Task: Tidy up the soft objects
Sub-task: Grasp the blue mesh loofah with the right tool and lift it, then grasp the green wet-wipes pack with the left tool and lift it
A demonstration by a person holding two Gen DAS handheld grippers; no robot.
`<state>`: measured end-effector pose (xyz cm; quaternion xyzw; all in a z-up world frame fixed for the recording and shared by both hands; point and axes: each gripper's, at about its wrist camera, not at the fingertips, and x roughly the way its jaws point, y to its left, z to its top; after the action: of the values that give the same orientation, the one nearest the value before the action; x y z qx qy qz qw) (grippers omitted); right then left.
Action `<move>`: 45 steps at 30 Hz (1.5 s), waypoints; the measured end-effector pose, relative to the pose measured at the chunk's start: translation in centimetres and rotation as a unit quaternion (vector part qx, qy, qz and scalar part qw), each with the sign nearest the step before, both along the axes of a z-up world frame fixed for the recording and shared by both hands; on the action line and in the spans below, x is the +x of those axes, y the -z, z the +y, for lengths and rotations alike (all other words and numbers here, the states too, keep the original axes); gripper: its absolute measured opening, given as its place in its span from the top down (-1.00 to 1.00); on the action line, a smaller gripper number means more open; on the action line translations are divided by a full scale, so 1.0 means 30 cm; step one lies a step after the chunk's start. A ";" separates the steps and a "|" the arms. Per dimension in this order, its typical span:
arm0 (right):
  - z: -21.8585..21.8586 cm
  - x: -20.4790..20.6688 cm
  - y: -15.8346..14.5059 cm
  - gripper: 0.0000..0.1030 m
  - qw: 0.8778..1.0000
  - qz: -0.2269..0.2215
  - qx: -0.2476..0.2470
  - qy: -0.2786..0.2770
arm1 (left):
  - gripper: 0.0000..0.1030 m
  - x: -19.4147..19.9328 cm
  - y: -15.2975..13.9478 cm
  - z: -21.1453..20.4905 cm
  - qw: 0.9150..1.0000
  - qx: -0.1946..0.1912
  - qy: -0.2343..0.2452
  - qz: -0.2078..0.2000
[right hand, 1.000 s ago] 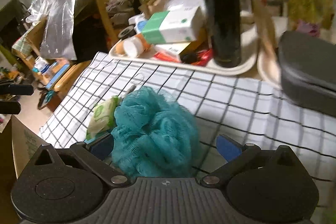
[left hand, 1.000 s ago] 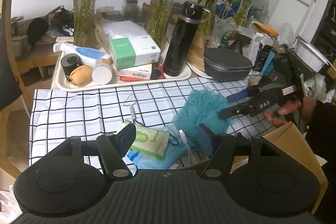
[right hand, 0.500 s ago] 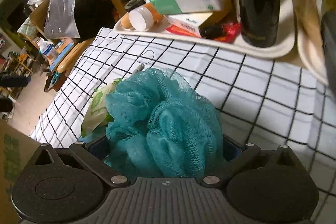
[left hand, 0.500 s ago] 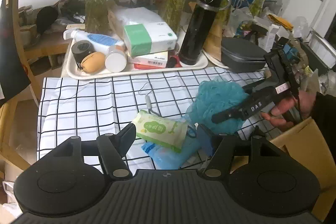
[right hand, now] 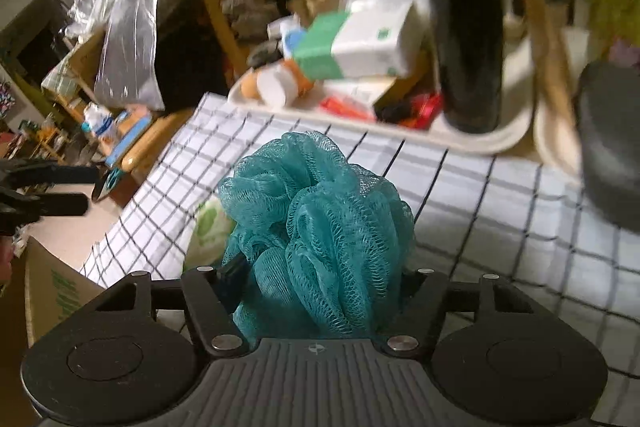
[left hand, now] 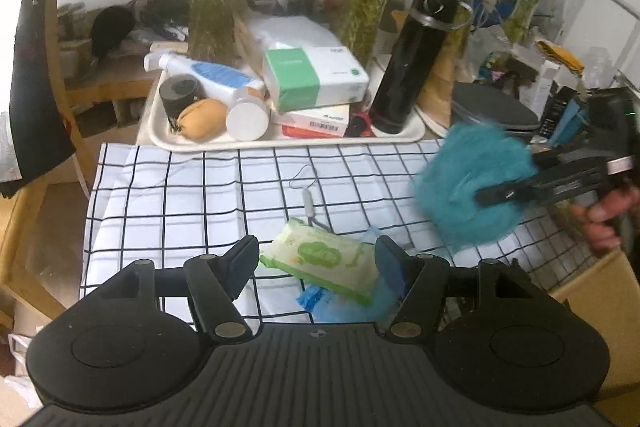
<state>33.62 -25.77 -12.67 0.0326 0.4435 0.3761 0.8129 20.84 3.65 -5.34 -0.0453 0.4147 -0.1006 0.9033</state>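
Note:
A teal mesh bath sponge bulges between the fingers of my right gripper. Its jaws are closing and squeeze the sponge, which hangs clear of the checked cloth. In the left wrist view the sponge is blurred at the right, with a hand on that gripper's handle. My left gripper stands open just above a green wipes pack. The pack lies between the two fingers, untouched, on top of a crumpled blue item.
A cream tray behind the cloth carries a black flask, a green-and-white tissue box and bottles. A grey case sits at the right. A cardboard box stands by the table's near right edge. A thin cord lies mid-cloth.
My right gripper has closed on the teal sponge and lifted it off the cloth. My left gripper has drifted a little lower over the wipes pack, still open.

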 end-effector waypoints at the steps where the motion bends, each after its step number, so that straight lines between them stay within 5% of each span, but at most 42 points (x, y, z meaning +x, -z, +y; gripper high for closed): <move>1: -0.014 -0.007 -0.019 -0.33 1.000 -0.010 0.002 0.009 | -0.23 0.011 0.009 0.005 1.000 -0.003 -0.002 0.006; 10: -0.132 -0.091 -0.148 -0.32 0.992 -0.080 0.000 0.097 | -0.23 0.125 0.093 0.066 0.994 -0.071 -0.023 0.074; 20: -0.169 -0.177 -0.186 -0.32 0.987 -0.109 -0.010 0.114 | -0.25 0.266 0.234 0.110 0.965 -0.158 -0.054 0.201; 26: -0.171 -0.192 -0.208 -0.32 0.986 -0.122 -0.005 0.117 | -0.36 0.341 0.318 0.093 0.950 -0.175 -0.063 0.249; 31: -0.167 -0.190 -0.200 -0.32 0.986 -0.121 -0.008 0.112 | -0.36 0.384 0.330 0.072 0.955 -0.160 -0.068 0.242; 45: -0.152 -0.192 -0.192 -0.33 0.987 -0.125 -0.030 0.099 | -0.35 0.425 0.331 -0.073 0.976 -0.031 -0.030 0.216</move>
<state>27.85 -30.32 -6.91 0.0047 0.3442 0.2817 0.8956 33.58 1.46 -15.27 -0.1063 0.5948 -0.0738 0.7934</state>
